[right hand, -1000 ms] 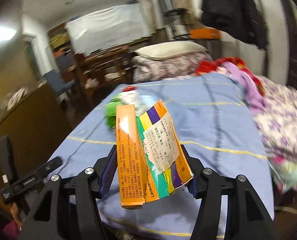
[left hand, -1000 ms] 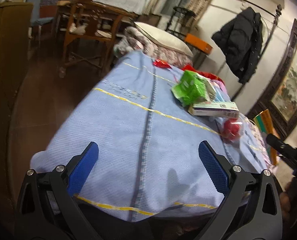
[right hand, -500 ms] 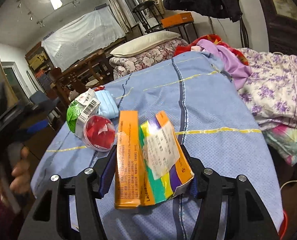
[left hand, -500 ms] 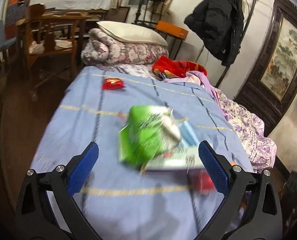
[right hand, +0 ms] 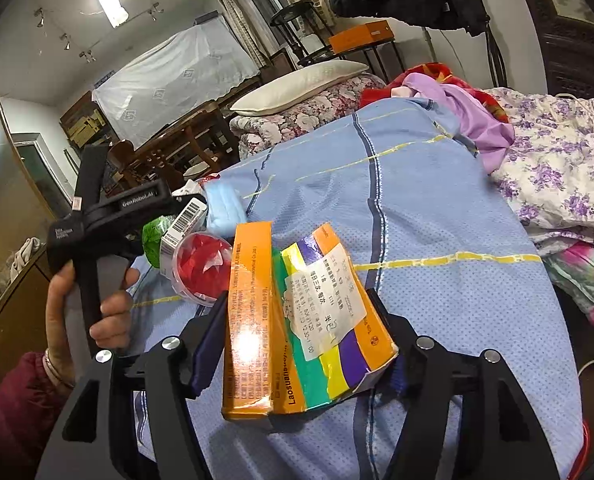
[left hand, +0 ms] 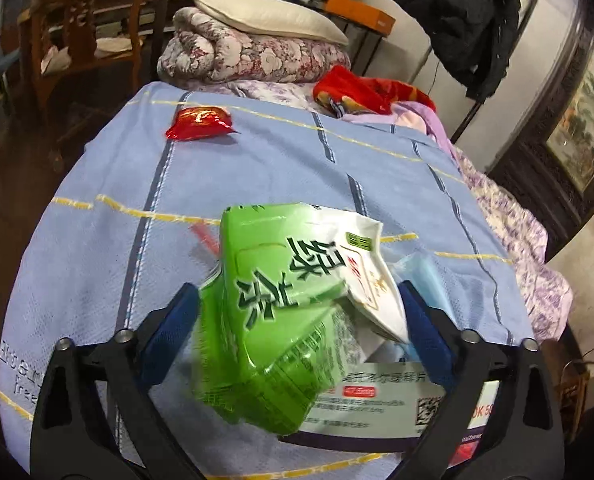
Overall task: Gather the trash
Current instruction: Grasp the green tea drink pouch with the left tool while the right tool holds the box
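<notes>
A crumpled green and white drink carton (left hand: 281, 304) lies on a white medicine box (left hand: 377, 404) on the blue bedsheet (left hand: 97, 260). My left gripper (left hand: 297, 292) straddles the carton. Its jaws are closing, and the blue pads are close beside the carton without squeezing it. A blue face mask (left hand: 421, 276) lies just past the right pad, and a red wrapper (left hand: 199, 122) lies farther up the bed. My right gripper (right hand: 299, 300) holds a crushed orange medicine box (right hand: 281, 320) low over the sheet. Its jaws are opening, with the pads still against the box's sides.
In the right wrist view a clear round tub with red contents (right hand: 201, 268) sits beside the pile, and a person's hand (right hand: 65, 312) grips the left tool. A folded floral quilt (left hand: 257, 56) with a pillow lies at the bed's head. Clothes (left hand: 369, 92) are heaped at the right, and a wooden chair (left hand: 89, 20) stands at the left.
My left gripper swung across the bed from the bare sheet to the green carton, which now sits between narrower jaws. My right gripper sank toward the sheet with the orange box, its jaws slightly wider.
</notes>
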